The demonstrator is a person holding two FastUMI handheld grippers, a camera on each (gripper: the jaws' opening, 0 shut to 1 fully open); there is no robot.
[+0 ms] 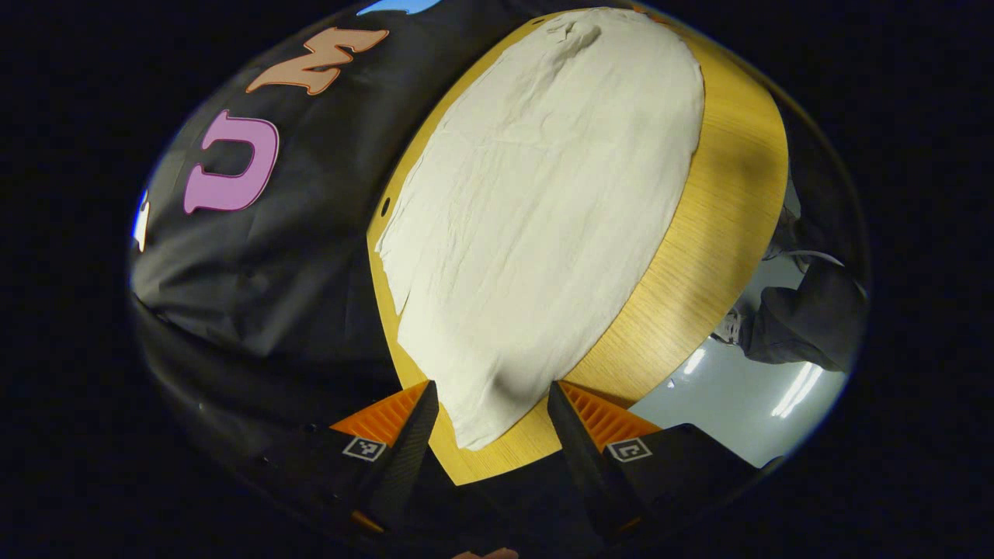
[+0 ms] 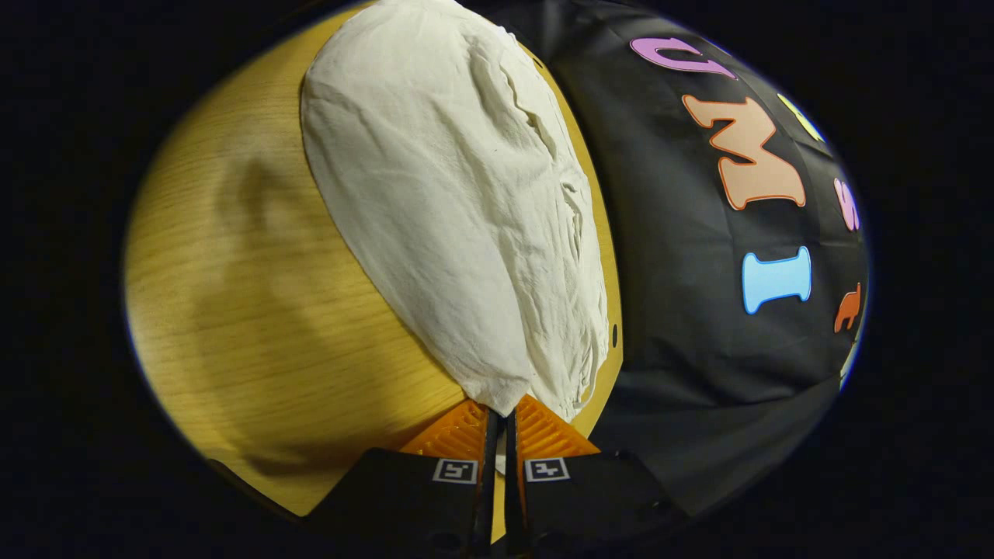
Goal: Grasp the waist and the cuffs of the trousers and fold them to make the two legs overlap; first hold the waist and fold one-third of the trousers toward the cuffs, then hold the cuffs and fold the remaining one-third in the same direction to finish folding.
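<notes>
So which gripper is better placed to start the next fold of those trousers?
Probably the right gripper: its fingers are pinched on an end of the cream trousers. The left gripper is open, straddling the other end on the wooden table without gripping.

Cream trousers [image 1: 536, 233] lying flat and long on the wooden worktop [image 1: 722, 233], pretty wrinkly, one end bunched near the far edge.

Surface: you have a light wood-grain surface [image 1: 722, 233], its far edge against the black booth wall.
On it: your cream trousers [image 1: 536, 225] lie lengthwise, wrinkled, close to that far edge.
</notes>
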